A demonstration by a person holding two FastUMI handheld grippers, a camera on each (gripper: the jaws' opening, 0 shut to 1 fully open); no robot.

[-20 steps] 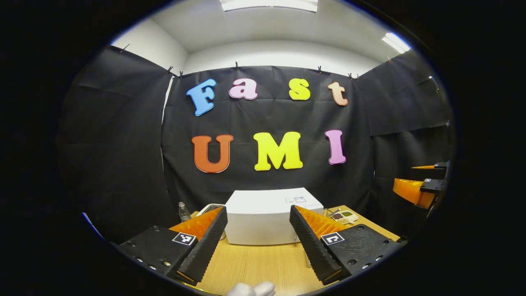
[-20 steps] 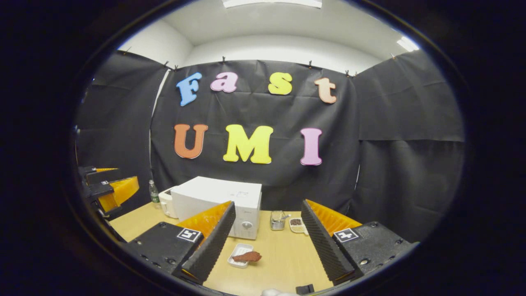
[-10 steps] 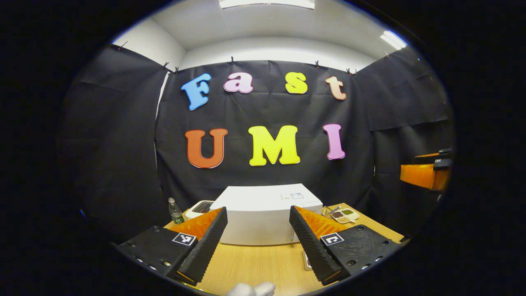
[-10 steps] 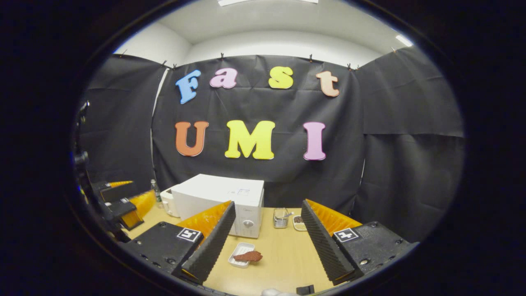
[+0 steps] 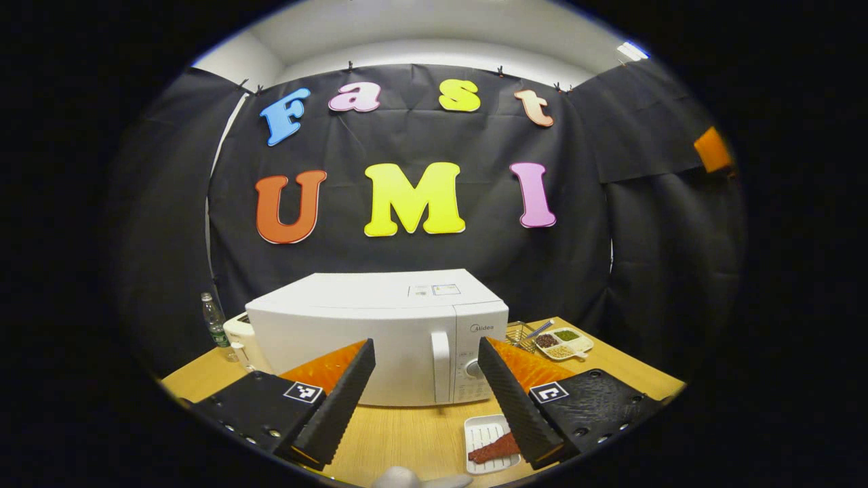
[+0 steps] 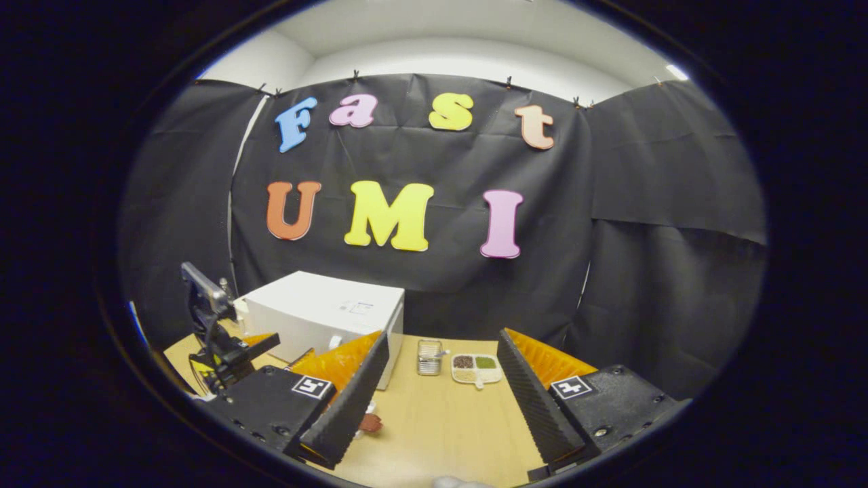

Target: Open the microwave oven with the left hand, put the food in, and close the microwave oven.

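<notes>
The white microwave (image 5: 352, 332) stands on the wooden table with its door closed and its vertical handle (image 5: 441, 366) facing me. My left gripper (image 5: 424, 347) is open and empty a short way in front of the door, at about the handle's height. A small white tray (image 5: 483, 434) with a brown piece of food (image 5: 495, 449) lies on the table in front of the microwave, partly behind a finger. In the right gripper view the microwave (image 6: 319, 312) sits at the left, with the left gripper (image 6: 224, 342) in front of it. My right gripper (image 6: 442, 339) is open and empty above the table, with the food (image 6: 370, 423) peeking out beside a finger.
A plastic bottle (image 5: 213, 324) and a white appliance (image 5: 237, 333) stand left of the microwave. To its right are a wire holder (image 6: 428, 357) and a divided dish of grains (image 6: 477, 368). Black cloth closes the booth behind and at the sides. Bare tabletop (image 6: 447, 427) lies ahead of the right gripper.
My left gripper has dropped and moved nearer the microwave, so its door, handle and the food tray now show. The right gripper view has swung right. Both grippers stayed open.
</notes>
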